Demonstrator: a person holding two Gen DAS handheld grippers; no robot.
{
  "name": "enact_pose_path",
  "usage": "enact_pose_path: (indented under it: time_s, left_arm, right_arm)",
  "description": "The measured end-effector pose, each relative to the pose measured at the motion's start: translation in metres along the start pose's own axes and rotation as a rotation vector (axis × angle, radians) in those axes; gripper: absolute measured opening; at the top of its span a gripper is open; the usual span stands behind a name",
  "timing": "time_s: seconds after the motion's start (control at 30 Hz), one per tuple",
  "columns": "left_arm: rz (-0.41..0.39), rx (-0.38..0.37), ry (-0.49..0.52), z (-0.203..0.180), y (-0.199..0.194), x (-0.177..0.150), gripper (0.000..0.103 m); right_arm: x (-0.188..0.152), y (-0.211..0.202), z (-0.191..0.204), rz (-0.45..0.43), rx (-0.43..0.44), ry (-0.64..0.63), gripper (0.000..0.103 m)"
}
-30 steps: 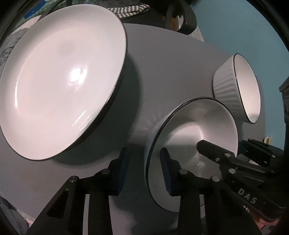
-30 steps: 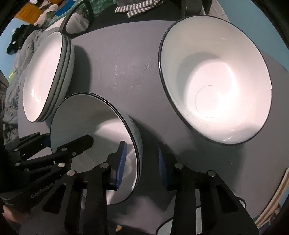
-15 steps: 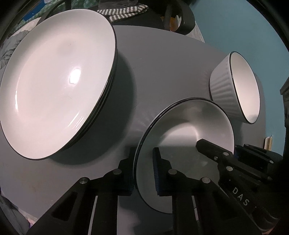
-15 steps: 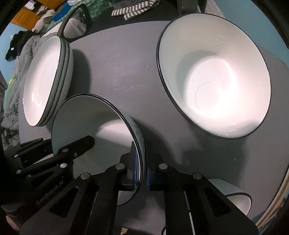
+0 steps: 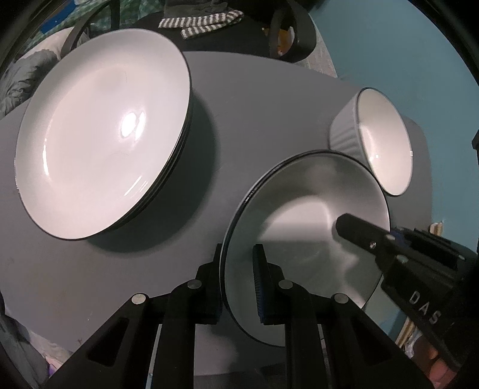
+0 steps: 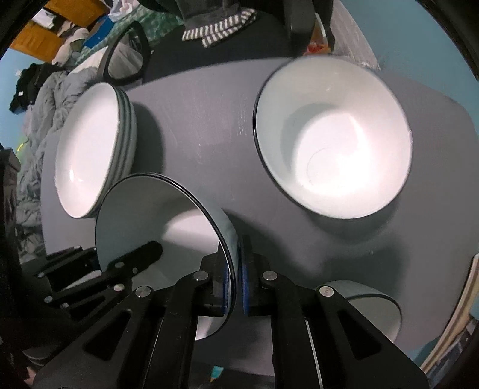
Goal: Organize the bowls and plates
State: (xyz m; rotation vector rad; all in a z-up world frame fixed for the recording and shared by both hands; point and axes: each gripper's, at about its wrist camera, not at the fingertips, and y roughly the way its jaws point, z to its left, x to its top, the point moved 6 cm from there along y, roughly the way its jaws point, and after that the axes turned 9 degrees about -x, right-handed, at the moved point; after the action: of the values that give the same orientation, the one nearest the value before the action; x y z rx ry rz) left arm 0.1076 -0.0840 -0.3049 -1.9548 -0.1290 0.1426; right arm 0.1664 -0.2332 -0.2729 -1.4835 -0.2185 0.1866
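Observation:
Both grippers grip one white black-rimmed bowl (image 5: 302, 215) from opposite rims and hold it above the grey table (image 5: 254, 98). My left gripper (image 5: 238, 287) is shut on its near rim. My right gripper (image 6: 235, 278) is shut on the bowl's (image 6: 167, 227) right rim, and shows in the left wrist view (image 5: 389, 239). A stack of white plates (image 5: 101, 140) stands to the left, seen also in the right wrist view (image 6: 89, 143). A large ribbed white bowl (image 6: 332, 137) stands at the right, seen also in the left wrist view (image 5: 380, 140).
Another small bowl (image 6: 365, 305) stands near the table's front right edge. A dark chair with a striped cloth (image 6: 221, 27) stands behind the table. Bedding and clothes (image 6: 39, 98) lie beyond the left edge.
Both grippers closed on the bowl's rims, then lifted it off the table. The views now sit higher and further back from the plates and large bowl.

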Motion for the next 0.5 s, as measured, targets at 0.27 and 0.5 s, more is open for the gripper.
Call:
enact_pose_path:
  time_s: [0.27, 0.5]
  left_arm:
    - [-0.029, -0.011, 0.017, -0.013, -0.019, 0.016, 0.016]
    - [-0.058, -0.018, 0.098, -0.044, -0.035, 0.04, 0.016]
  right_arm:
    - [0.006, -0.024, -0.004, -0.021, -0.02, 0.008, 0.007]
    - [0.015, -0.049, -0.026, -0.049, -0.017, 0.056, 0.007]
